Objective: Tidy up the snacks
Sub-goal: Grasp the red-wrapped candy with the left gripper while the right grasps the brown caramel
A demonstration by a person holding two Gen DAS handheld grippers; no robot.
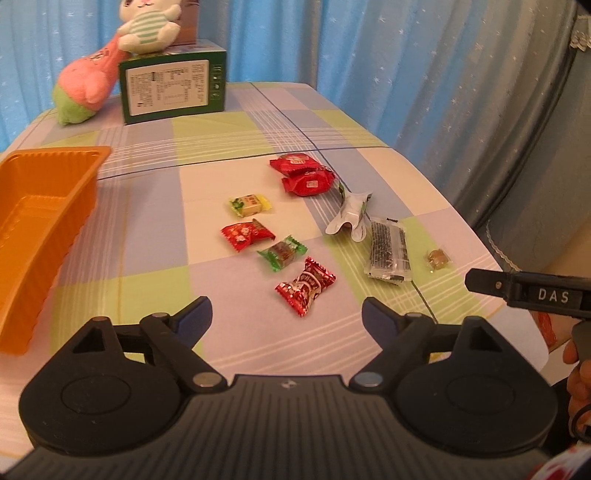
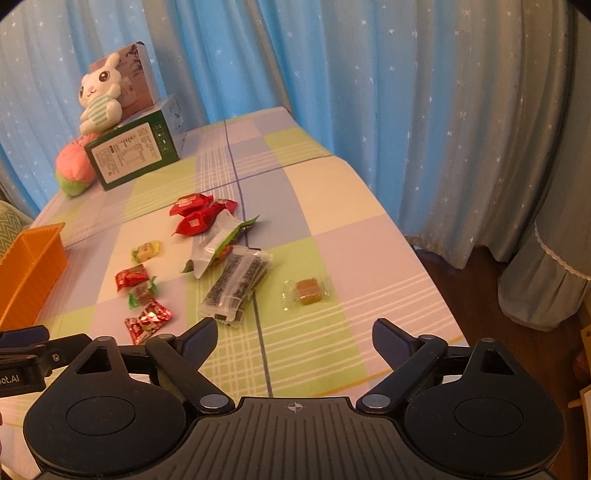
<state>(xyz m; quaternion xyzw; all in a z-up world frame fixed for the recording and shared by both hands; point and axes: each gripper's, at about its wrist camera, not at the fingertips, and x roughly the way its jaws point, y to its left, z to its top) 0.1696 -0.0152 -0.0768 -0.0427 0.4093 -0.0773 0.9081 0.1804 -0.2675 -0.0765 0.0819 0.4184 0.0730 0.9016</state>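
Note:
Wrapped snacks lie scattered on the checked tablecloth (image 1: 155,229). A shiny red candy (image 1: 306,291) lies just beyond my left gripper (image 1: 286,314), which is open with nothing between its fingers. Further off are a green-wrapped candy (image 1: 282,254), a red packet (image 1: 246,234), a yellow candy (image 1: 250,205) and two red packs (image 1: 303,173). An orange tray (image 1: 37,229) stands at the left. My right gripper (image 2: 295,338) is open and empty above the cloth; a brown candy in clear wrap (image 2: 306,291) and a dark seaweed pack (image 2: 238,284) lie ahead of it.
A green box (image 1: 173,86) with a rabbit plush (image 1: 147,26) and a pink-green plush (image 1: 83,85) stands at the far left. A white-green pouch (image 1: 351,218) lies mid-table. Blue curtains (image 2: 332,74) hang behind. The table edge drops off at the right.

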